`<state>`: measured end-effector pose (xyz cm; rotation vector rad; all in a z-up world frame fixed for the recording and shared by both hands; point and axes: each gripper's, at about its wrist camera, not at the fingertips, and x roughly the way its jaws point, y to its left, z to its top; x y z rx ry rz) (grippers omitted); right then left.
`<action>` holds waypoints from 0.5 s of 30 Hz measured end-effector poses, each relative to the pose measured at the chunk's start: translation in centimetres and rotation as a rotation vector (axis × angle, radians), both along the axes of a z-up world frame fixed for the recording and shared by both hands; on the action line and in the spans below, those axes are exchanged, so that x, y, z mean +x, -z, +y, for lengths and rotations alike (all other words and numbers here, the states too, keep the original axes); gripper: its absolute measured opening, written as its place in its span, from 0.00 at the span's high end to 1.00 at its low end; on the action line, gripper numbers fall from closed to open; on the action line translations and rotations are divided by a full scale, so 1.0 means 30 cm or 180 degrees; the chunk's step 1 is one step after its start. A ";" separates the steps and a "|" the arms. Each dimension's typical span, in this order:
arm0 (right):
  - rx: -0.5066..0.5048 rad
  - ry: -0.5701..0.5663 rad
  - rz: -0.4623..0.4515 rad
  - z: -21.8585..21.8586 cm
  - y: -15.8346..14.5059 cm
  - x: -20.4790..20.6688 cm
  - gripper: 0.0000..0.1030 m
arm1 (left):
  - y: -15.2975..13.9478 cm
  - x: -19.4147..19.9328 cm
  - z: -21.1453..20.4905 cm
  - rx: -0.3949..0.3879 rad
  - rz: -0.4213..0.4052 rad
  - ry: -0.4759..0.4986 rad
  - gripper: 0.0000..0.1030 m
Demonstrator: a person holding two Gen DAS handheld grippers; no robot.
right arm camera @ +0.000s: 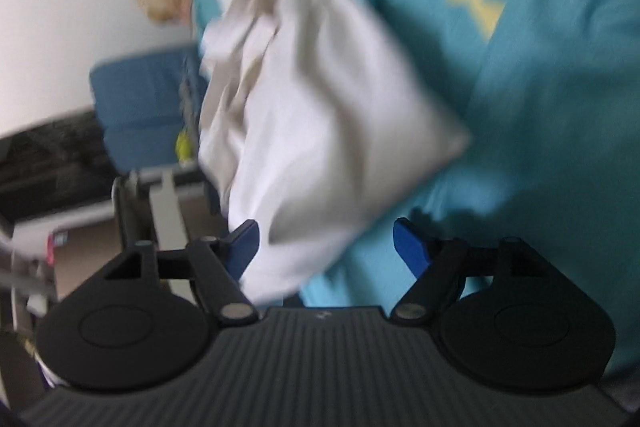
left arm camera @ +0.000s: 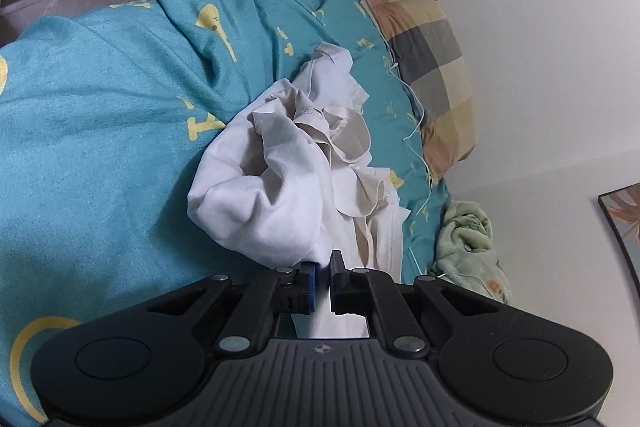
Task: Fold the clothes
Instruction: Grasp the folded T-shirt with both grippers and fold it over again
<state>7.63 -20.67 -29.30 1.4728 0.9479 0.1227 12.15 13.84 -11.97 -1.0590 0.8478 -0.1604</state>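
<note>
**Tongs on a crumpled white shirt**

Your left tongs are pinched nearly shut on the near edge of the white garment. A thin bit of the cloth runs between the blue pads, so you are holding it there. Your right tongs stand wide. Part of the same white garment lies between the two blue fingers, but they do not press on it. That picture is blurry, so small details are hard to see.

The garment sits in a messy heap on the bed, on top of the blue blanket with yellow shapes. A checked pillow lies far off to the right, by the white wall. A green cloth is bunched near the right edge of the bed. A thin white cord lies along the blanket beside the pillow.

This garment looks light and very soft. It will flop, sag and bunch up when you lift it. It will not break, so a firm pinch is fine. The cloth looks smooth, so a small pinch could slip out.

Take hold at an edge or a corner, not in the thick middle of the heap. I think the fold has not begun, because the cloth is all crumpled. You would likely need a second hold on another edge, then pull it flat. Watch that you do not grab the blanket too.
</note>
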 end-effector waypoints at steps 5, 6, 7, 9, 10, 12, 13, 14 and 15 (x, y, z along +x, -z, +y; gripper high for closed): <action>-0.0391 0.0021 -0.0237 0.005 -0.032 0.039 0.81 | 0.026 0.002 -0.013 0.0139 0.0154 0.0039 0.91; -0.0425 0.0019 -0.0284 0.005 -0.039 0.039 0.82 | 0.032 0.004 -0.018 0.0164 0.0188 0.0059 0.81; -0.0455 0.0011 -0.0330 0.004 -0.046 0.037 0.83 | 0.037 0.006 -0.025 0.0189 0.0222 0.0079 0.66; -0.0464 0.0003 -0.0367 0.002 -0.052 0.033 0.84 | 0.050 0.011 -0.037 0.0194 0.0272 0.0121 0.42; -0.0466 -0.0003 -0.0385 0.001 -0.056 0.030 0.84 | 0.057 0.014 -0.044 0.0196 0.0296 0.0142 0.40; -0.0469 -0.0018 -0.0426 0.000 -0.065 0.027 0.84 | 0.073 0.022 -0.056 0.0178 0.0338 0.0181 0.32; -0.0463 -0.0024 -0.0441 0.000 -0.070 0.028 0.84 | 0.084 0.030 -0.060 0.0111 0.0351 0.0187 0.27; -0.0455 -0.0028 -0.0457 0.001 -0.076 0.030 0.85 | 0.095 0.037 -0.063 0.0041 0.0364 0.0191 0.26; -0.0449 -0.0030 -0.0478 0.000 -0.082 0.030 0.85 | 0.106 0.045 -0.067 -0.0029 0.0378 0.0196 0.26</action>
